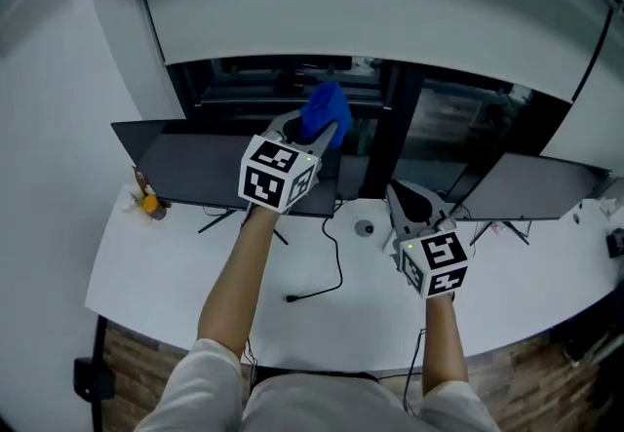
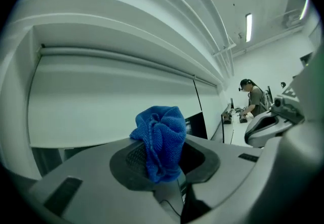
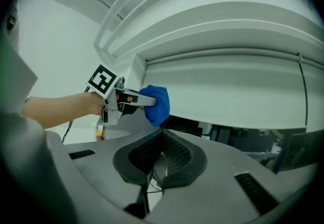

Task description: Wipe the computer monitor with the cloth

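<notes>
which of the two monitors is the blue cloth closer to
The left monitor, the dark screen by the left gripper that pinches the cloth. The other monitor stands far off to the right.

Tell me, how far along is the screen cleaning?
Picked up: the blue cloth is clamped in the left gripper. In hand: it is held above the top edge of the dark monitor, apparently not touching. Left: the wiping itself, it seems. The right gripper is shut and empty.
</notes>
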The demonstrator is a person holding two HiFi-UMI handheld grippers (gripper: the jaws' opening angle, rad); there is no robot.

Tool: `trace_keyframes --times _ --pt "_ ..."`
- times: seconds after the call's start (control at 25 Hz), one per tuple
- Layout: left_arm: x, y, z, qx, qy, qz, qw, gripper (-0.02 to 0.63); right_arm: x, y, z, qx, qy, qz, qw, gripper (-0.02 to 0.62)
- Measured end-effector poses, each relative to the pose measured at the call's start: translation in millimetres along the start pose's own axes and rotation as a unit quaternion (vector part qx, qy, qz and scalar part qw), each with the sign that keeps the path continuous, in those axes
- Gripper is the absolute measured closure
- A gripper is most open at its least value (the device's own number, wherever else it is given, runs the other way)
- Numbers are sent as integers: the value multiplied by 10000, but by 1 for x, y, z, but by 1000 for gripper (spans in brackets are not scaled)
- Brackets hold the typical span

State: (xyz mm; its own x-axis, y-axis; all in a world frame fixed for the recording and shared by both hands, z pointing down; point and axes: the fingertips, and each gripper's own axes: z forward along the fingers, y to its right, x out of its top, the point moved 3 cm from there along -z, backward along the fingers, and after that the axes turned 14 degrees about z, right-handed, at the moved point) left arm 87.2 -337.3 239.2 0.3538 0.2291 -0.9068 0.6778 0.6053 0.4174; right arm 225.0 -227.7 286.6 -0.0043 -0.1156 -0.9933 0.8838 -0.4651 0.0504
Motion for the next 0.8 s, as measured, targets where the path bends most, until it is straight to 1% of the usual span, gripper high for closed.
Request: trace_keyframes --times 0.12,0.2,0.28,0.44,0.52,0.68,0.8 --pt "-10 -3 22 -81 -439 290 9986 486 5 4 -5 -364 357 -75 9987 581" --pt "-16 -3 29 -43 -647 513 9966 486 5 5 -6 -395 458 32 9982 582" --pt "-19 -3 31 1 -726 584 9957 489 5 6 -3 -407 499 149 9978 583" --pt "-22 -9 26 35 -727 711 9948 489 5 -1 8 -458 456 96 9979 591" --pt "-26 -16 20 44 -735 693 9949 489 5 -10 15 -430 401 38 9983 591" --pt "-37 -30 2 -84 -756 454 9961 489 6 -28 28 -396 303 44 9987 583" --pt "-47 -47 -11 13 -784 464 9958 489 6 -45 41 -259 179 117 9994 581"
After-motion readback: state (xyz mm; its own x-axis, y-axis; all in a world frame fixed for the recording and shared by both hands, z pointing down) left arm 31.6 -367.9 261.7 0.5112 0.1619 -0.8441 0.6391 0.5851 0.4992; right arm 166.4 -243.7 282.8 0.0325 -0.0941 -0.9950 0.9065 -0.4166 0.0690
